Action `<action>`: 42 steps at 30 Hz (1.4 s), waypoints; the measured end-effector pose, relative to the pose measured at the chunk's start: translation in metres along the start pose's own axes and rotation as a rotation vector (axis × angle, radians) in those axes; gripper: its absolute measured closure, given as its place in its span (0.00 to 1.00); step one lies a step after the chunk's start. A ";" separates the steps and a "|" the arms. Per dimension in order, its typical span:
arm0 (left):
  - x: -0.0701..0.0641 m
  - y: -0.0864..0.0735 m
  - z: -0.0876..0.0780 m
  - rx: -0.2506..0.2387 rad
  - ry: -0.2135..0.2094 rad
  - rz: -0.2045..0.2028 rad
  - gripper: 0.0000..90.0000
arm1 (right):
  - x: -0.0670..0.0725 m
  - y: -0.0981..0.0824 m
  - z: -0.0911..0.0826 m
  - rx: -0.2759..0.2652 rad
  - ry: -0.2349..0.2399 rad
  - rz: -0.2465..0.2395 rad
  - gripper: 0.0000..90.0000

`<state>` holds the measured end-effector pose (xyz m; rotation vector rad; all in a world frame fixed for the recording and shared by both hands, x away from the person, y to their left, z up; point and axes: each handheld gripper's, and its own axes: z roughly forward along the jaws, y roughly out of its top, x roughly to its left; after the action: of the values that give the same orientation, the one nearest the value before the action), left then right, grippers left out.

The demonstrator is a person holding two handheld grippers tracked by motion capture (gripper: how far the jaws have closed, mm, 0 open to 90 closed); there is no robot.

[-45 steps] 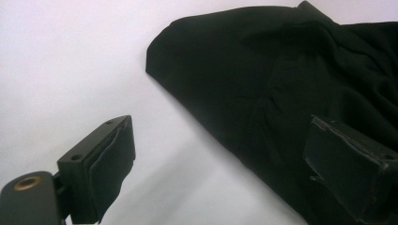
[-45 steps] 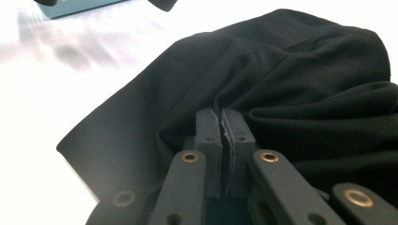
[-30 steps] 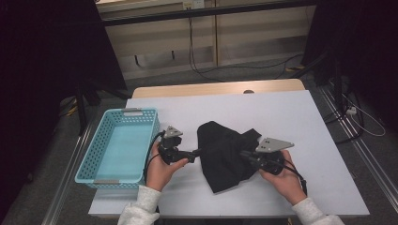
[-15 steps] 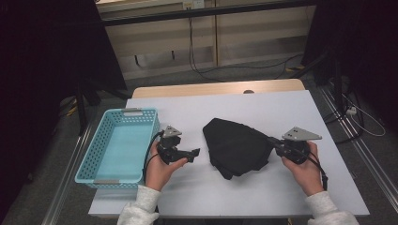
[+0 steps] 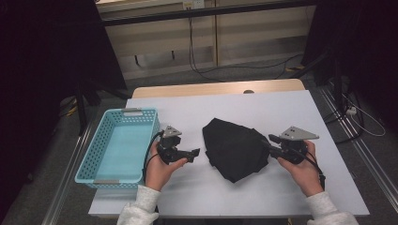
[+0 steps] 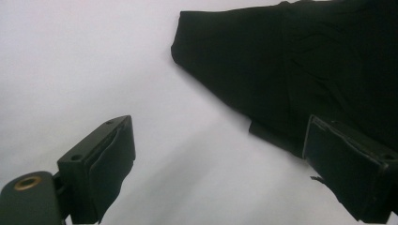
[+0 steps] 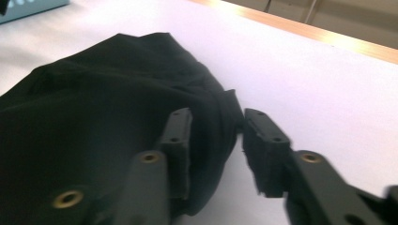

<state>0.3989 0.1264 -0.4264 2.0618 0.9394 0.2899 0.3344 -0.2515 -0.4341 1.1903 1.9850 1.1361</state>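
Your black cloth [image 5: 236, 147] lies on the table [image 5: 281, 108] near its middle. The basket [image 5: 119, 145] sits to its left at the table's left edge. Your left gripper [image 5: 192, 153] rests between basket and cloth; your right gripper [image 5: 272, 139] meets the cloth's right edge.

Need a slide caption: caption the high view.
Two hand-held grippers flank a black cloth beside a blue basket.

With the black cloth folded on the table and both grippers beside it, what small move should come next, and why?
Probably draw the right gripper clear of the black cloth. Its jaws have just been opening, with the cloth's edge between them and the pads apart. The left gripper waits open beside the cloth, the blue basket nearby.
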 end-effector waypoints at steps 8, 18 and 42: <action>-0.002 0.001 0.001 0.001 -0.005 0.006 0.10 | -0.001 0.005 0.002 -0.032 0.006 0.064 0.46; -0.001 -0.001 0.003 0.006 -0.011 0.003 0.10 | 0.006 -0.001 0.023 0.039 0.069 0.102 0.69; -0.006 0.002 0.014 -0.003 -0.054 -0.028 0.11 | 0.100 -0.005 0.037 0.075 0.436 -0.095 0.98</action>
<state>0.4026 0.1125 -0.4332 2.0414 0.9340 0.2193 0.3162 -0.1491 -0.4604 0.9270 2.3959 1.3722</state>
